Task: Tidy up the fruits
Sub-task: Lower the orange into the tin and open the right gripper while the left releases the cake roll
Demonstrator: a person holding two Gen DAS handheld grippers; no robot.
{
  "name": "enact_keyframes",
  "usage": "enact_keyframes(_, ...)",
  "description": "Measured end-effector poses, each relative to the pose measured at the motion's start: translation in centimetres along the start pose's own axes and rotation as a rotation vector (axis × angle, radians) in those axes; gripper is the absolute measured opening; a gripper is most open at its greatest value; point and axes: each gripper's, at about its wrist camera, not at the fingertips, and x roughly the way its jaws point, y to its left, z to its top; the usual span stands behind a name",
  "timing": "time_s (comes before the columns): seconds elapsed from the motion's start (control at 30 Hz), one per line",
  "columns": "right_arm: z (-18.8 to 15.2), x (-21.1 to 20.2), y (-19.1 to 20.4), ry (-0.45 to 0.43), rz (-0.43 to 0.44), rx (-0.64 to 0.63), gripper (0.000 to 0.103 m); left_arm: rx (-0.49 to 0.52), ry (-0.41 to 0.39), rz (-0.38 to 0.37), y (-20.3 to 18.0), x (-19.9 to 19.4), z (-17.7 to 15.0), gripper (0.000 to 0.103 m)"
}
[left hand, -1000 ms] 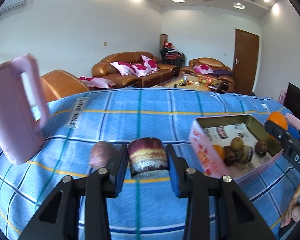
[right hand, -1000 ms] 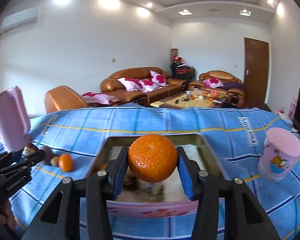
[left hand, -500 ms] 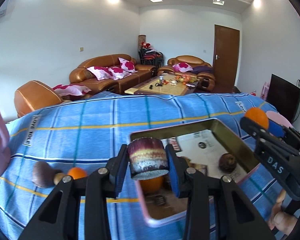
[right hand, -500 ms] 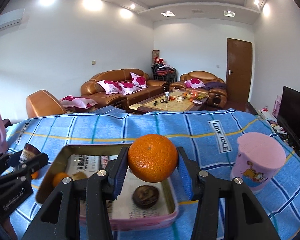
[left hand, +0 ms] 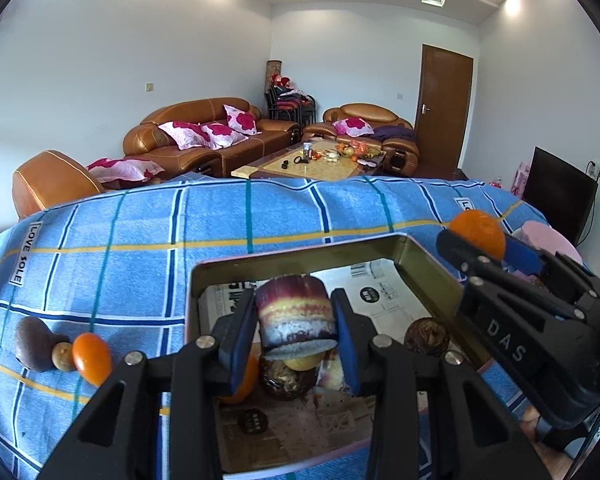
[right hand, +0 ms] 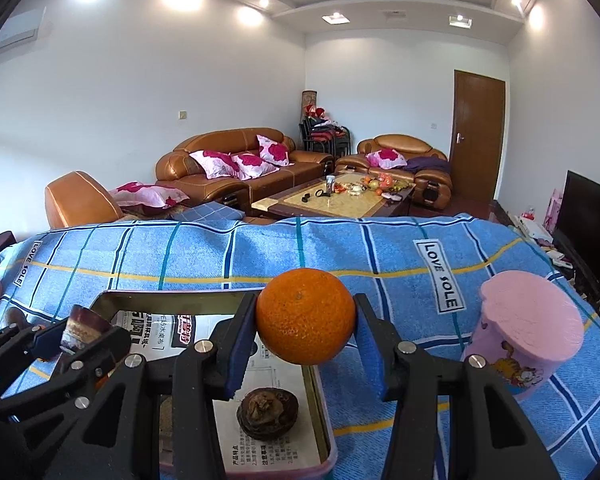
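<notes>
My left gripper is shut on a purple cut fruit piece and holds it above the metal tray. The tray is lined with newspaper and holds an orange, a brown wrinkled fruit and other dark fruit. My right gripper is shut on a large orange above the tray's right edge. A brown wrinkled fruit lies in the tray below it. Each gripper also shows in the other's view.
On the blue plaid cloth left of the tray lie a brown fruit, a small greenish fruit and a small orange. A pink cup stands upside down to the right. Sofas and a coffee table stand behind.
My left gripper has moved right with the purple piece, from beside the tray to over its middle. My right gripper, still on the orange, has shifted toward the tray's right edge.
</notes>
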Motion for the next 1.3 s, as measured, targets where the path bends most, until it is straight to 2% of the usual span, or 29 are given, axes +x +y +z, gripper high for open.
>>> enact_keyframes(0.33, -0.2, 1.5, 1.3, 0.056, 0.026, -0.036, 0.050, 0.002, 0.018, -0.007, -0.1, 0.6, -0.1, 0.039)
enact_keyframes(0.5, -0.3, 2.2, 0.9, 0.095, 0.066, -0.010, 0.050, -0.003, 0.026, -0.013, 0.0, 0.7, -0.1, 0.039)
enact_keyframes(0.87, -0.9, 3.0, 0.8, 0.151, 0.213, 0.049, 0.050, -0.057, 0.036, -0.021, 1.3, 0.9, -0.1, 0.039)
enact_keyframes(1.03, -1.2, 4.0, 0.3, 0.213, 0.301, 0.127, 0.050, -0.074, 0.038, -0.024, 1.7, 1.0, 0.0, 0.039)
enact_keyframes(1.17, -1.3, 3.6, 0.4, 0.205, 0.311, 0.136, 0.050, -0.076, 0.038, -0.023, 1.9, 1.0, 0.0, 0.039)
enact_keyframes(1.3, -1.1, 2.7, -0.3, 0.159, 0.346, 0.176, 0.053, -0.072, 0.038, -0.023, 1.8, 1.0, 0.0, 0.039)
